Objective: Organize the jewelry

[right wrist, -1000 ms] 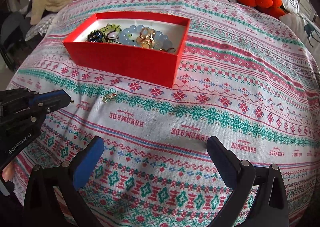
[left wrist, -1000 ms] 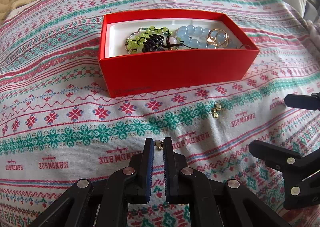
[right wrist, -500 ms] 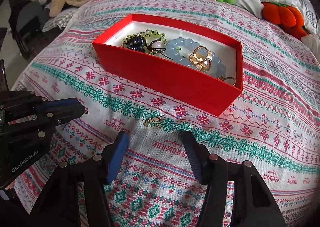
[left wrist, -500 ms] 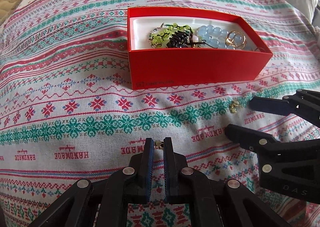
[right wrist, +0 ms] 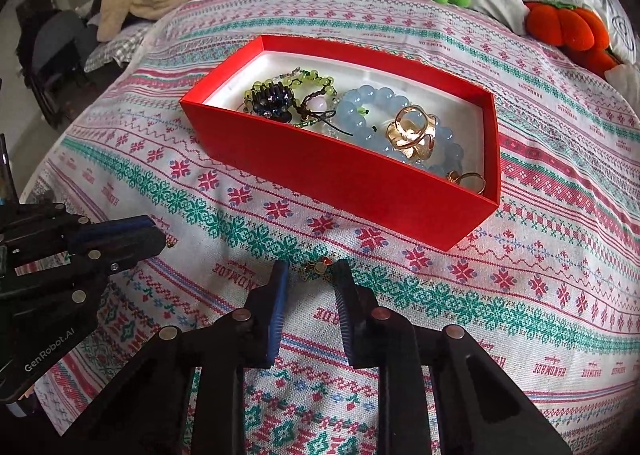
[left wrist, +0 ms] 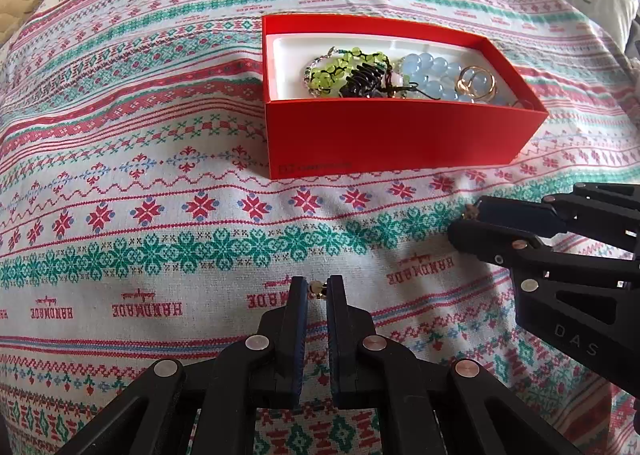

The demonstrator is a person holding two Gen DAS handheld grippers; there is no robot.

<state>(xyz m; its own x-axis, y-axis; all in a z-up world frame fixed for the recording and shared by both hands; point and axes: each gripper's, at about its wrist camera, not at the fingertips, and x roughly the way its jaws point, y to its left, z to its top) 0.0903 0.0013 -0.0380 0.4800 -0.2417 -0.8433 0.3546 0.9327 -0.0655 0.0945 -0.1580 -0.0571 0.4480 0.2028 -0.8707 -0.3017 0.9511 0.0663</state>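
Left gripper still pinches a small earring | right gripper, narrowed but still apart, now straddles gold charm on cloth | red box closer.

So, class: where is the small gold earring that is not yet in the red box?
In the right wrist view, the gold earring lies on the patterned cloth between the right claw's open fingertips, before the red box.

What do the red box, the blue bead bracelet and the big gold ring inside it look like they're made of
Red box: likely matte cardboard, with thin flat walls, crisp folded edges and a white liner.
Blue bead bracelet: translucent pale-blue round beads with a soft gloss, so glass, stone or resin; the look leaves it open.
Gold ring: polished gold-toned metal with bright highlights; whether solid or plated cannot be told.
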